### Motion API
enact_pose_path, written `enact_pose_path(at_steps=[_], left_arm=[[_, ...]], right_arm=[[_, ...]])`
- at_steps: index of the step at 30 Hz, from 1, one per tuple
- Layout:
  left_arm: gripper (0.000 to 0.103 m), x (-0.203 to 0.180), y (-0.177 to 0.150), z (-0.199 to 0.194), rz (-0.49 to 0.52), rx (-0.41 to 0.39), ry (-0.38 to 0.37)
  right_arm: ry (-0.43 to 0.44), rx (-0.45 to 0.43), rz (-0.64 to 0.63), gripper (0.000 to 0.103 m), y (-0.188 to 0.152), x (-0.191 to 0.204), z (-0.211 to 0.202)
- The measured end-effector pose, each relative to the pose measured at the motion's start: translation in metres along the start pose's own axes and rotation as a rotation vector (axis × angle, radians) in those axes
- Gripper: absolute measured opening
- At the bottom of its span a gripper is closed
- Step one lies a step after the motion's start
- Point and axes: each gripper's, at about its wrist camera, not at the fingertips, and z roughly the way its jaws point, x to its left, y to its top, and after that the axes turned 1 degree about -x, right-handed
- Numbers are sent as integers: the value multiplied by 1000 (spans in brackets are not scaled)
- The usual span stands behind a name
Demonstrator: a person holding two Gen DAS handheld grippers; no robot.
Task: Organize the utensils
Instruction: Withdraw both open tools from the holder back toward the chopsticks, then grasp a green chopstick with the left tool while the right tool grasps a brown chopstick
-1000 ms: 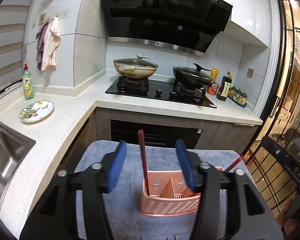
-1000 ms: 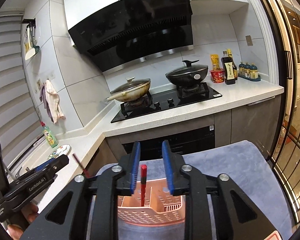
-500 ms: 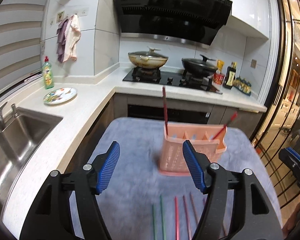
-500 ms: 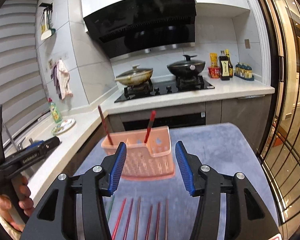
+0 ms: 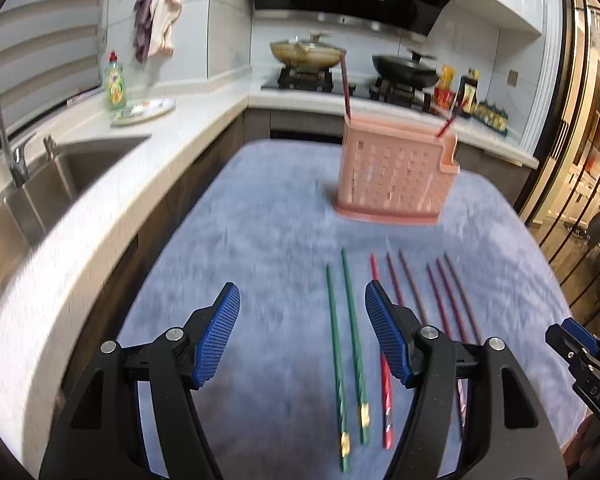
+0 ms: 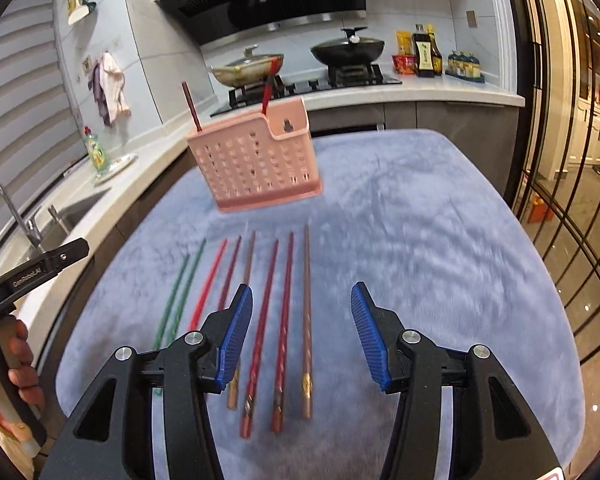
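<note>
A pink perforated utensil holder (image 5: pixel 396 178) (image 6: pixel 256 160) stands on a blue-grey cloth (image 5: pixel 260 248) (image 6: pixel 420 240). A dark red chopstick (image 5: pixel 345 88) (image 6: pixel 191 107) and a red chopstick (image 5: pixel 448 120) (image 6: pixel 269 88) stand in it. Several chopsticks lie in a row on the cloth in front of it: two green chopsticks (image 5: pixel 346 328) (image 6: pixel 180 292), then red and brown ones (image 6: pixel 284 320). My left gripper (image 5: pixel 302 336) is open and empty, low over the cloth beside the green pair. My right gripper (image 6: pixel 302 340) is open and empty above the brown chopsticks.
A white counter (image 5: pixel 100 184) with a steel sink (image 5: pixel 40 184) and a faucet (image 5: pixel 4 128) runs along the left. A soap bottle (image 5: pixel 115 82) and a plate (image 5: pixel 144 110) stand on it. The stove with two pans (image 6: pixel 300 60) is behind. Glass doors (image 6: pixel 572 160) are at the right.
Both grippers have pulled back from the holder and dropped toward the cloth. The right gripper let go of the red chopstick, which now stands in the holder. The row of chopsticks came into view.
</note>
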Motion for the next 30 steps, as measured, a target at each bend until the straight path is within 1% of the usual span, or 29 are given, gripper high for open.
enact_pose_path(at_steps=[3, 7, 12, 14, 17, 19, 20, 22, 25, 30], left_arm=[[62, 1, -20, 2, 2, 36, 7], [62, 2, -38, 2, 6, 55, 10], [62, 1, -61, 5, 18, 95, 7], [62, 0, -68, 6, 20, 108, 0], [62, 0, -79, 6, 28, 126, -4], [62, -1, -86, 8, 33, 142, -8], [62, -2, -89, 8, 34, 151, -11], [62, -4, -95, 9, 41, 162, -17], [62, -6, -100, 9, 49, 171, -26], [62, -11, -107, 15, 60, 195, -26]], right_arm=[[-8, 25, 0, 50, -17, -1, 5], [-23, 55, -6, 50, -37, -4, 13], [-34, 87, -17, 50, -49, -2, 24], [-37, 98, -19, 48, -53, -1, 28], [-40, 108, -28, 40, -56, 1, 34], [-41, 115, -37, 30, -57, 2, 37], [-43, 122, -41, 27, -58, 3, 40], [-39, 139, -36, 19, -60, 2, 45], [-44, 149, -38, 16, -65, 2, 49], [-45, 147, -42, 15, -67, 2, 49]])
